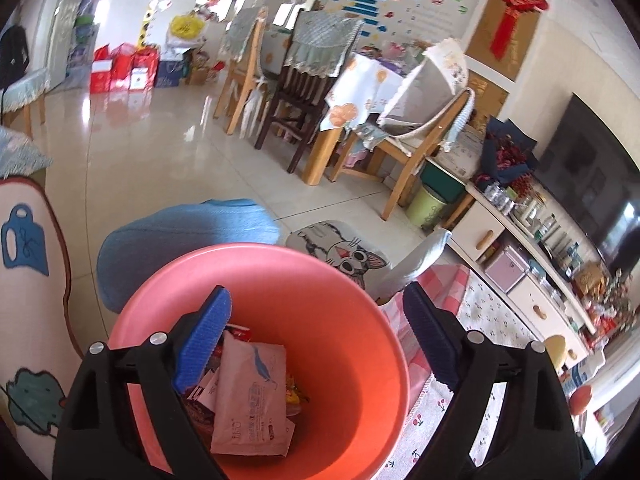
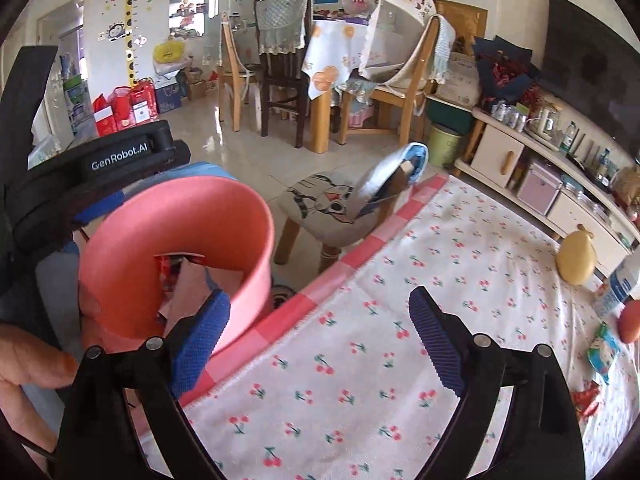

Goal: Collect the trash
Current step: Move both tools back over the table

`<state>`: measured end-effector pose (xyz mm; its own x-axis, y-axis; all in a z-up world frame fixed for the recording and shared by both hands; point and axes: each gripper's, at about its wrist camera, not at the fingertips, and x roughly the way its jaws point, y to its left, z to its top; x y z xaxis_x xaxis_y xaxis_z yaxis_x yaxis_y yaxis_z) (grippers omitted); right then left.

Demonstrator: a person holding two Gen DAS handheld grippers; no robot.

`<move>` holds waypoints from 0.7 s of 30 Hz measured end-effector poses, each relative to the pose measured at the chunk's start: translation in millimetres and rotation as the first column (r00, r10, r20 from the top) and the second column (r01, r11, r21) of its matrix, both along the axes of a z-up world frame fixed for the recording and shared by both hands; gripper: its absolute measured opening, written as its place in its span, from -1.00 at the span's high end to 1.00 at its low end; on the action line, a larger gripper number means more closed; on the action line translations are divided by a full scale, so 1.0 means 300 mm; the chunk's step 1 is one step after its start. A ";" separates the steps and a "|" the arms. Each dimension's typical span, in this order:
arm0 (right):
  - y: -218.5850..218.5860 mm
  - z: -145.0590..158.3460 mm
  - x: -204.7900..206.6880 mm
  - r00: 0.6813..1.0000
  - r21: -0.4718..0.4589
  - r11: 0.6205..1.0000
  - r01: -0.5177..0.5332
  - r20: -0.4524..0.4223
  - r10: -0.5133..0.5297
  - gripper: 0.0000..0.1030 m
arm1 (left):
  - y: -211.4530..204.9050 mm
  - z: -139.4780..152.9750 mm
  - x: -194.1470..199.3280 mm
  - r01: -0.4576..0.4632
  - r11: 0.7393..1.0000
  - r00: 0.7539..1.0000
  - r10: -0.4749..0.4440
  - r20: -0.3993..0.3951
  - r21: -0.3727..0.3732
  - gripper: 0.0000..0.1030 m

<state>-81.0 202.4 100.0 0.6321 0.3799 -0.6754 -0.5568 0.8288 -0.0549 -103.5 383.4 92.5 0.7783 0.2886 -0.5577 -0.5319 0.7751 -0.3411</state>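
Note:
A pink bin (image 1: pixel 344 312) fills the lower part of the left wrist view. A pale pink packet (image 1: pixel 252 392) and other wrappers lie inside it. My left gripper (image 1: pixel 316 340) hangs open over the bin's mouth with nothing between its blue pads. In the right wrist view the bin (image 2: pixel 256 240) stands at the left, beside the table's edge. My right gripper (image 2: pixel 320 336) is open and empty over the cherry-print tablecloth (image 2: pixel 460 248). At the far right of the cloth lie a blue-green wrapper (image 2: pixel 604 352) and a red wrapper (image 2: pixel 586 400).
A yellow balloon (image 2: pixel 576 256), an orange ball (image 2: pixel 630 320) and a bottle (image 2: pixel 618 284) sit at the table's right. A cat-cushion stool (image 2: pixel 320 204) stands beyond the table's edge. Behind are dining chairs (image 2: pixel 280 64) and a TV cabinet (image 2: pixel 500 152). A hand (image 2: pixel 32 360) shows at lower left.

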 end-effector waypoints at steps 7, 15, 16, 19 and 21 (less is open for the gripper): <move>-0.137 -0.005 -0.017 0.997 -0.025 0.997 0.073 0.007 -0.073 -0.80 | -0.104 0.012 0.027 0.078 0.993 0.997 -0.077 -0.015 0.085 -0.75; -0.298 -0.004 -0.044 0.988 -0.044 0.987 0.152 0.020 -0.152 -0.82 | -0.229 0.001 0.072 0.171 0.969 0.982 -0.151 -0.116 0.181 -0.78; -0.316 -0.003 -0.049 0.987 -0.043 0.986 0.161 0.020 -0.160 -0.82 | -0.243 -0.001 0.076 0.180 0.966 0.979 -0.157 -0.131 0.186 -0.78; -0.365 -0.002 -0.063 0.984 -0.046 0.983 0.180 0.024 -0.179 -0.83 | -0.276 -0.007 0.080 0.200 0.958 0.972 -0.167 -0.165 0.206 -0.82; -0.394 -0.002 -0.076 0.981 -0.056 0.980 0.193 0.034 -0.191 -0.83 | -0.296 -0.008 0.076 0.214 0.953 0.968 -0.177 -0.179 0.215 -0.86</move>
